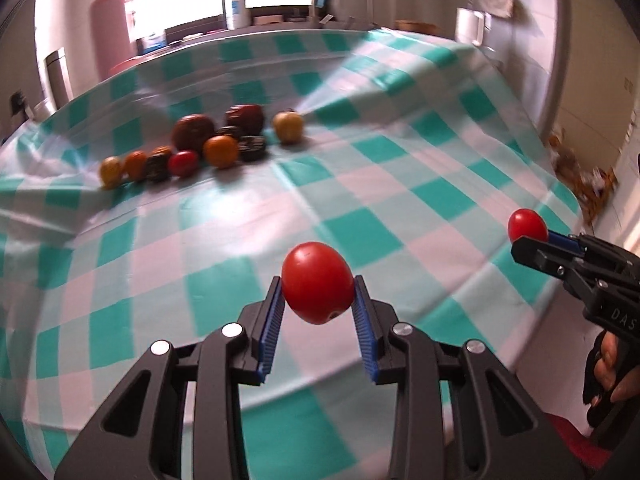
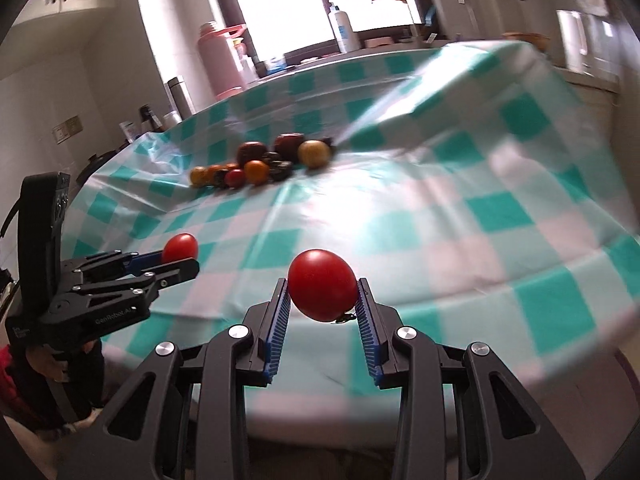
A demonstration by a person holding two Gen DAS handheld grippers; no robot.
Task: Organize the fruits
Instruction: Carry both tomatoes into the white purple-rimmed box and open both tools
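My left gripper (image 1: 317,290) is shut on a red tomato (image 1: 317,287) and holds it above the near part of the checked tablecloth (image 1: 360,184). My right gripper (image 2: 322,292) is shut on another red tomato (image 2: 322,290), also above the near table edge. Each gripper shows in the other's view: the right gripper (image 1: 530,240) with its tomato (image 1: 527,224) at the right, the left gripper (image 2: 180,262) with its tomato (image 2: 181,247) at the left. A cluster of fruit (image 1: 200,146) lies further back on the cloth; it also shows in the right wrist view (image 2: 260,162).
The cluster holds dark red, orange, yellow and small red fruits and dark round pieces. A pink flask (image 2: 218,60), a white bottle (image 2: 342,26) and other clutter stand on the counter behind the table. The cloth (image 2: 460,200) has wrinkles.
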